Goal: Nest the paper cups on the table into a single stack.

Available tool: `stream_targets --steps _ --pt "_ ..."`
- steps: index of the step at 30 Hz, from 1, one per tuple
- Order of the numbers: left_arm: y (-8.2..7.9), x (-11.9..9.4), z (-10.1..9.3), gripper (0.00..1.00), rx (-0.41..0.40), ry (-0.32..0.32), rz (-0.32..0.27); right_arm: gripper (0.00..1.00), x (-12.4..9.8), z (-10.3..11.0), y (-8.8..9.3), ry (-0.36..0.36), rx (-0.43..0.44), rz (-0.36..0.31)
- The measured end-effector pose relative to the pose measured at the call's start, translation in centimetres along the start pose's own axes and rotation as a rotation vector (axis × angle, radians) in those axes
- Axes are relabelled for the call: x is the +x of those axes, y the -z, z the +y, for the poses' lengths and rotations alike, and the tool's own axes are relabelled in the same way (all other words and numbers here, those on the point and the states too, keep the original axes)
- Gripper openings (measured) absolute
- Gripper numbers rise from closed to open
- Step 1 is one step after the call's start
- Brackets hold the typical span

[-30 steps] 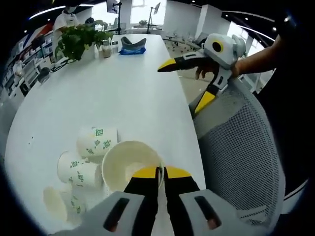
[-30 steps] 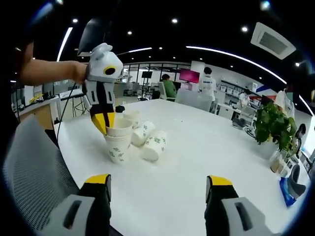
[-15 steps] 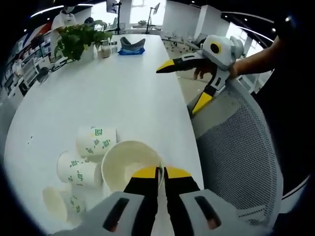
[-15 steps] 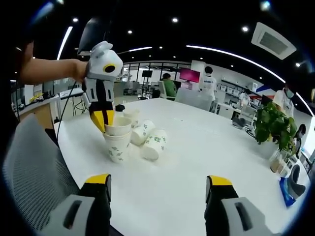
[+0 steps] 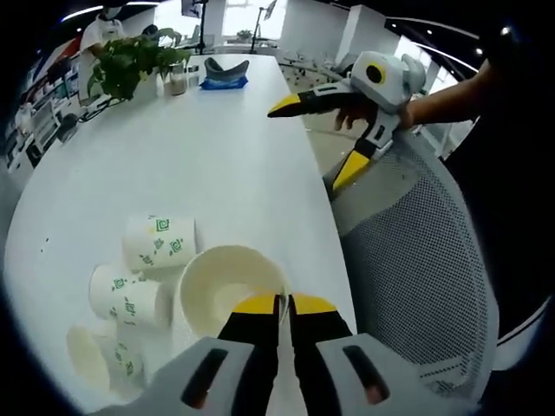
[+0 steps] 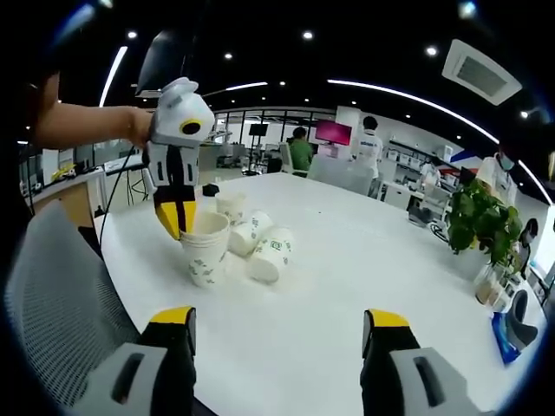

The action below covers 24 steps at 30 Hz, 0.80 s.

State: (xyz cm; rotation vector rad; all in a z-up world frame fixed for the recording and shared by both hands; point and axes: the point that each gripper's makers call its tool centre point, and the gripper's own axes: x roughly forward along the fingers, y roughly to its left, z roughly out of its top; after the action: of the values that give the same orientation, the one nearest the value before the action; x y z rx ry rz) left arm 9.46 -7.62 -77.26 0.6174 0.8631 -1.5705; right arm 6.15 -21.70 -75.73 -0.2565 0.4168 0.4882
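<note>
My left gripper [image 5: 284, 305] is shut on the rim of a white paper cup [image 5: 227, 290], which sits nested in a short stack [image 6: 205, 256] near the table's near edge. In the right gripper view that left gripper [image 6: 173, 217] comes down on the stack from above. Beside the stack lie two cups on their sides [image 5: 159, 242] [image 5: 126, 297], and another stands further left [image 5: 87, 356]. My right gripper [image 6: 277, 334] is open and empty, held off the table's edge; it appears in the left gripper view [image 5: 323, 130] above a chair.
A grey mesh chair [image 5: 416, 260] stands against the white table [image 5: 199, 147]. At the far end are a potted plant [image 5: 126, 62], a blue cloth with a dark object [image 5: 224, 74] and small jars [image 5: 176, 82]. People sit at desks beyond [image 6: 299, 154].
The held cup has sunk deeper into the stack, which now looks shorter. My left gripper has tilted a little with it. The right gripper has held still.
</note>
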Motion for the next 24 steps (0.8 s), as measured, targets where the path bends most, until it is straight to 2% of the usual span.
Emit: stream_targets --steps 24 --pt "0.41 1.11 0.32 0.03 -0.032 0.015 -0.002 0.79 0.02 -0.17 -0.06 0.007 0.002 -0.002"
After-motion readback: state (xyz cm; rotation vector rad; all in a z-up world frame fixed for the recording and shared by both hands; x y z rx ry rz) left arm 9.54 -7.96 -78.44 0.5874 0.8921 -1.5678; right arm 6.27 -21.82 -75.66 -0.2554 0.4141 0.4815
